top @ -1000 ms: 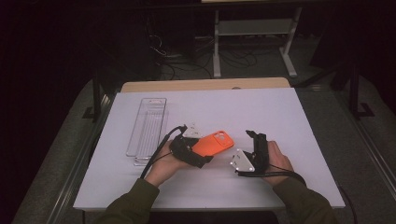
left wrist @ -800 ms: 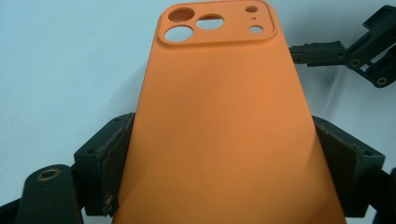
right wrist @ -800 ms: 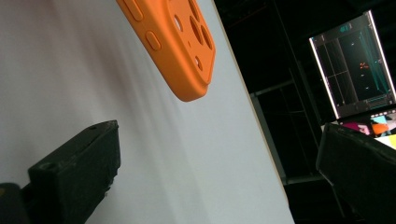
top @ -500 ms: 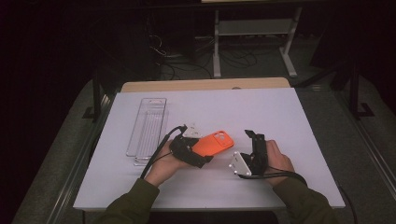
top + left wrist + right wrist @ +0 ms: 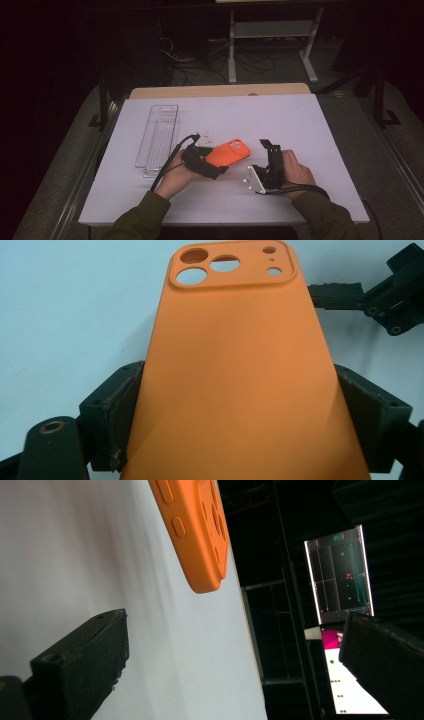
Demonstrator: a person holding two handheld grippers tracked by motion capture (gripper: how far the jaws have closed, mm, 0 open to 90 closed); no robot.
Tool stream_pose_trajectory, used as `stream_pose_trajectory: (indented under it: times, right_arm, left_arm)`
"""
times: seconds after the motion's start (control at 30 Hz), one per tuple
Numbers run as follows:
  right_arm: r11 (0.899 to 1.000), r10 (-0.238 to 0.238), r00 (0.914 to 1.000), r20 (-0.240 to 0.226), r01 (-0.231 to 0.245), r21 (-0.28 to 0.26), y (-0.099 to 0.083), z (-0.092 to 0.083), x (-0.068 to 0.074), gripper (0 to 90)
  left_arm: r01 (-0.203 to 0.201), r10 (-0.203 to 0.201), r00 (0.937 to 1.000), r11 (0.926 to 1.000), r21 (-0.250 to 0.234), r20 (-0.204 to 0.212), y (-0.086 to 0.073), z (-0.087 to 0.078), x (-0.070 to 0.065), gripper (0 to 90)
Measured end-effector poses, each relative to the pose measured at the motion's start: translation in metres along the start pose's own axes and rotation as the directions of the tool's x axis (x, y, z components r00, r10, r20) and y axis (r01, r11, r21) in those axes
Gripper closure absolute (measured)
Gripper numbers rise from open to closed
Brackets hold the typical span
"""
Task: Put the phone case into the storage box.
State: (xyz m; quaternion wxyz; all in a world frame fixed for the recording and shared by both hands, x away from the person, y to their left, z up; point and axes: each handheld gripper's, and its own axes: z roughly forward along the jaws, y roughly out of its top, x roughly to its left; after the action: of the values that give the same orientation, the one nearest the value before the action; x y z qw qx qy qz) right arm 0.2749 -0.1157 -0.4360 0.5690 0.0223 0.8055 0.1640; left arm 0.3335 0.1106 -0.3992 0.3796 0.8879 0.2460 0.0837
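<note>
A: Left gripper (image 5: 212, 165) is clamped on the orange silicone phone case (image 5: 240, 370), pads pressing both long edges, camera-cutout end pointing away. The case is held just above the white tabletop (image 5: 300, 125), between both hands.

B: Right gripper (image 5: 270, 157)?

A: Jaws spread wide, nothing between them. It sits just right of the case, apart from it.

B: Handover advice?

A: My call: bring the right jaws square onto the free cutout end, pinch firmly, and release left only afterwards. Silicone flexes, so grip near the rim.

B: Changes from a second ago?

A: None visible. Both hands unmoved, same clamp. The clear plastic tray (image 5: 157, 135) is untouched at far left.
</note>
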Motion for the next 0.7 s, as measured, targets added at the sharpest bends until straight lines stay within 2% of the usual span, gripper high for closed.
stream_pose_trajectory:
  times: [0.13, 0.23, 0.27, 0.33, 0.4, 0.5, 0.7]
  right_arm:
    - [1.0, -0.015, 0.9998, 0.011, 0.015, -0.012, 0.002, -0.001, 0.0, 0.0]
    - [1.0, -0.019, 0.9997, 0.011, 0.02, -0.017, 0.003, -0.001, 0.001, 0.0]
    - [1.0, -0.024, 0.9996, 0.012, 0.024, -0.018, 0.003, -0.002, 0.001, 0.0]
    - [0.999, -0.031, 0.9994, 0.014, 0.031, -0.023, 0.004, -0.002, 0.002, 0.0]
    - [0.999, -0.03, 0.9994, 0.019, 0.031, -0.03, 0.005, -0.003, 0.002, 0.0]
    - [1.0, -0.016, 0.9998, 0.008, 0.016, -0.025, 0.007, -0.004, 0.005, 0.0]
    - [0.998, -0.038, 0.9992, 0.012, 0.039, -0.043, 0.011, -0.005, 0.007, 0.0]
  left_arm:
    - [-0.015, 0.015, 0.9999, 0.9999, 0.003, 0.003, 0.0, 0.0, 0.001, 15.9]
    - [0.0, 0.0, 1.0, 1.0, -0.003, 0.008, 0.001, 0.001, -0.001, 15.9]
    - [-0.024, 0.024, 0.9997, 0.9997, 0.005, 0.008, 0.001, 0.0, 0.001, 15.9]
    - [-0.02, 0.02, 0.9997, 0.9998, 0.003, 0.011, 0.001, 0.0, 0.0, 15.9]
    - [0.001, -0.001, 0.9998, 1.0, -0.003, 0.018, 0.001, 0.001, -0.002, 15.9]
    - [-0.006, 0.006, 0.9998, 0.9999, -0.011, 0.021, 0.001, 0.001, -0.002, 15.9]
    - [-0.016, 0.016, 0.9995, 0.9998, -0.01, 0.028, 0.002, 0.001, -0.003, 15.9]
